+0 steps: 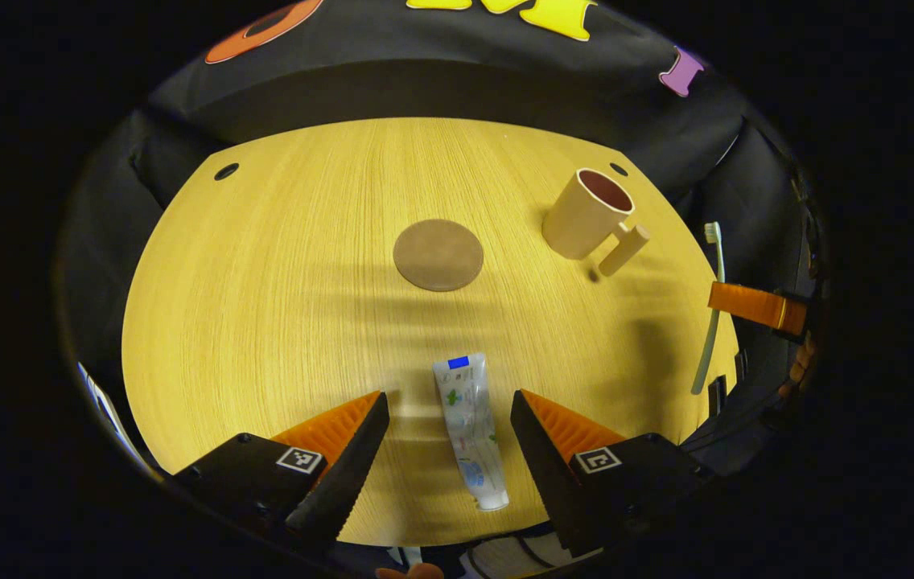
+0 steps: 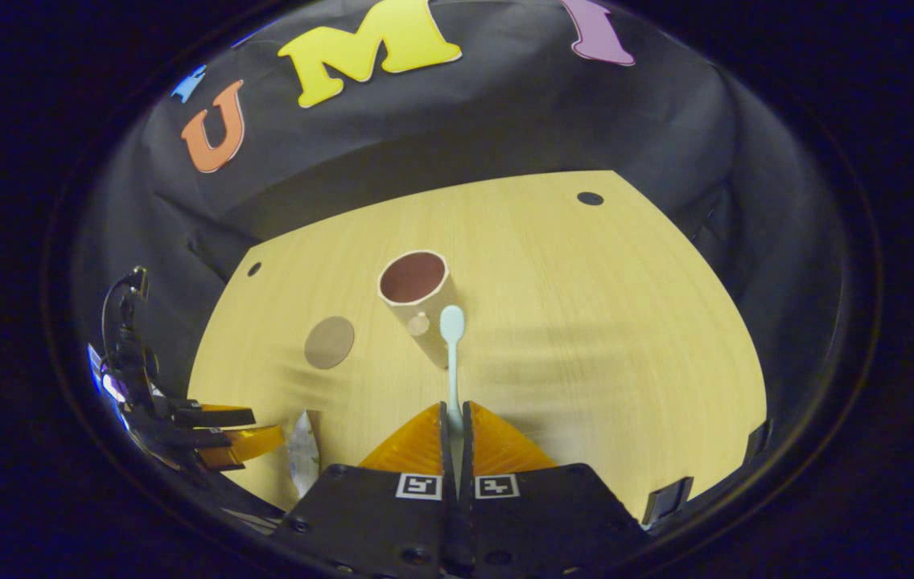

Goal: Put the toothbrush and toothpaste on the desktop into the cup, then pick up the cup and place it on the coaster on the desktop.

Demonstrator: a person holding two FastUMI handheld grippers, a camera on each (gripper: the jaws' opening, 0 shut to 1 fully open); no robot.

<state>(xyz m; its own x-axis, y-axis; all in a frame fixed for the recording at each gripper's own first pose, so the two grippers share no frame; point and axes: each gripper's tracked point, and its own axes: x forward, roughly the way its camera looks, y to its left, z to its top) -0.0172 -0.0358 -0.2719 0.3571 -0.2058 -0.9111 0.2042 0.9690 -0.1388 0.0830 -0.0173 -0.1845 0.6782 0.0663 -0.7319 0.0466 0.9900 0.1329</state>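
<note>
1. The right gripper [image 2: 454, 418] was clamped on the toothbrush [image 2: 452, 354], its long axis pointing straight ahead at the cup [image 2: 415, 291], which stood upright toward the table's [image 2: 626, 338] far edge.
2. The left gripper [image 1: 449, 414] hung with its jaws spread, straddling the toothpaste [image 1: 469, 430] that lay lengthwise by the near edge.
3. The coaster [image 1: 438, 255] lay mid-table, beside the cup.
</note>
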